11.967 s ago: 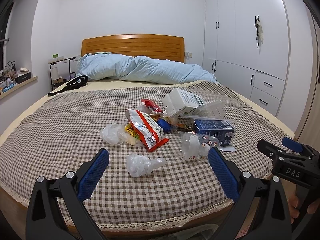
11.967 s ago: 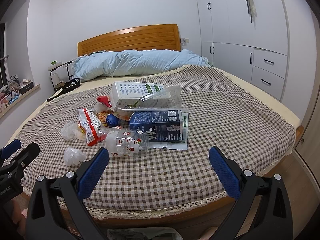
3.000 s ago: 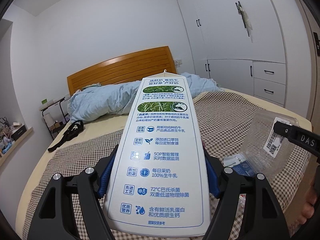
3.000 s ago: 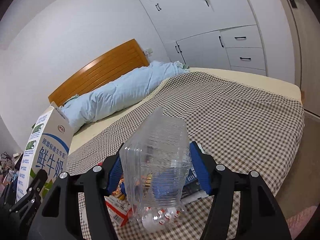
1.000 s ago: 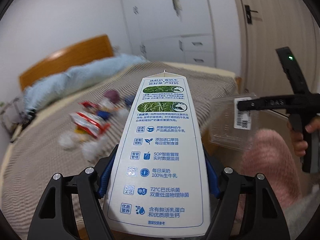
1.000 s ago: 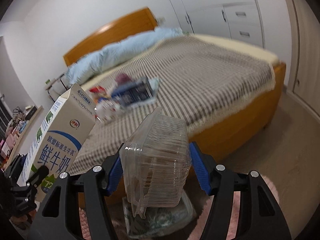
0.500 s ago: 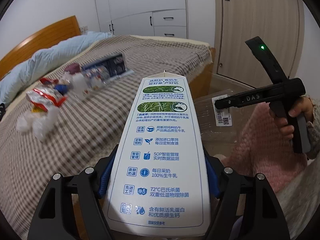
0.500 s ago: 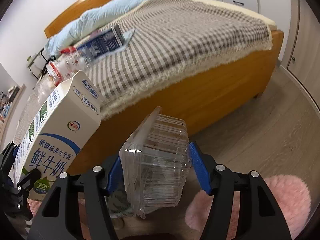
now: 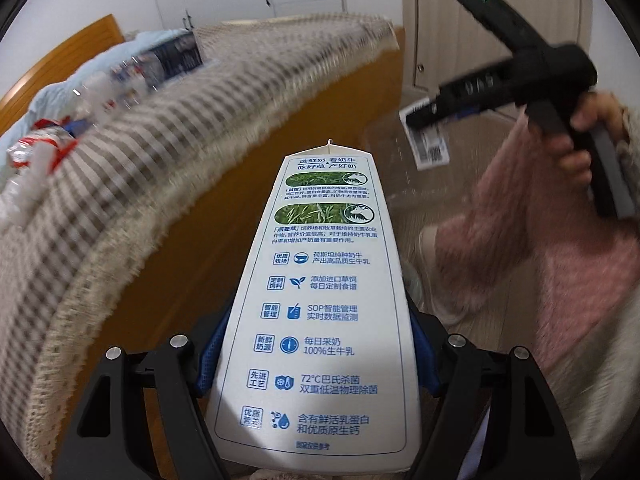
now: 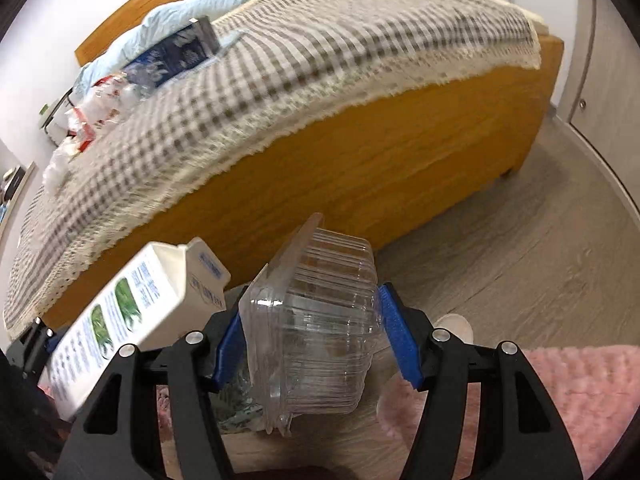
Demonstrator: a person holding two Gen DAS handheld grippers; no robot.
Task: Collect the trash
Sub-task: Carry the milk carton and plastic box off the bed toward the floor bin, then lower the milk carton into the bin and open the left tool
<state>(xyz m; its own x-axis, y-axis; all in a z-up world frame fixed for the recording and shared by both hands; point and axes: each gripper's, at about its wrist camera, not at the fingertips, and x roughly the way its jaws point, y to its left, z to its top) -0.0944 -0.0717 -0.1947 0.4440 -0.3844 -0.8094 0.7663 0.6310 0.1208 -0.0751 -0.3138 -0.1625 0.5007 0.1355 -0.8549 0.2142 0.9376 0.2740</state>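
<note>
Left gripper (image 9: 316,354) clamps milk carton (image 9: 320,300); right gripper (image 10: 312,344) apparently clamps clear container (image 10: 316,320).

Bed (image 10: 360,152) with wooden frame, checked cover (image 10: 320,40) lace-edged, beyond fingertips. On cover, far left of fingers: dark blue carton (image 10: 176,54), clear bottle (image 9: 132,76), red-white wrappers (image 10: 86,120), pale blue duvet (image 10: 208,0). Wood floor (image 10: 520,260) below fingers; pink rug (image 10: 580,392) on it.

A tall white milk carton (image 9: 320,312) with blue print is clamped upright-tilted beside the bed's wooden side, a crumpled clear plastic container (image 10: 316,324) is clamped above the floor, while wrappers (image 10: 86,120) lie on the bed.
</note>
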